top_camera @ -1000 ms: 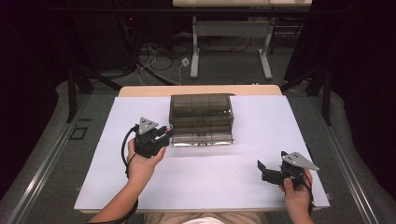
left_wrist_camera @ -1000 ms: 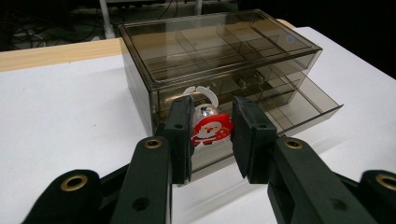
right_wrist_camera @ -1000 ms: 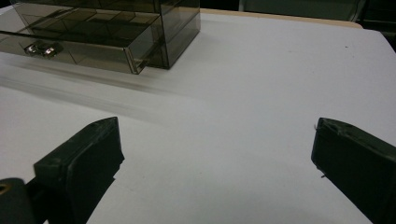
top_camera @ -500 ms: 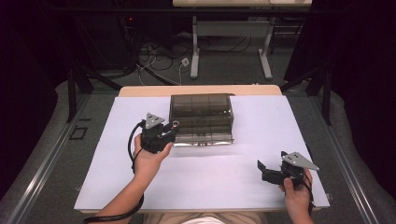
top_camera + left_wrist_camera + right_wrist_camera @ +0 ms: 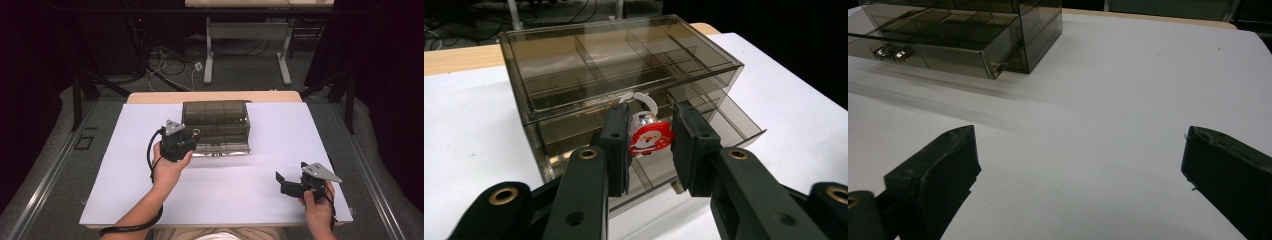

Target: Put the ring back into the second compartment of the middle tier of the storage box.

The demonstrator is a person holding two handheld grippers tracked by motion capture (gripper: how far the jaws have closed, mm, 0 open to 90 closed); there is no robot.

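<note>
Looking down from the high view, the left hand-held gripper hung at the left front corner of the smoked-plastic drawer organizer on the white counter, while the right hand-held gripper rested well to the organizer's right front, jaws spread and empty.

In the left gripper view, that gripper was clenched on a small Santa charm with a clear loop on top, held just above the organizer's pulled-out lower drawer. The drawer's long axis ran across the organizer's front, and its open compartments lay straight ahead and below the charm, so the left hand was plainly nearer.

In the right gripper view, the jaws stood wide apart over bare counter, the drawer's metal handle far off.
</note>
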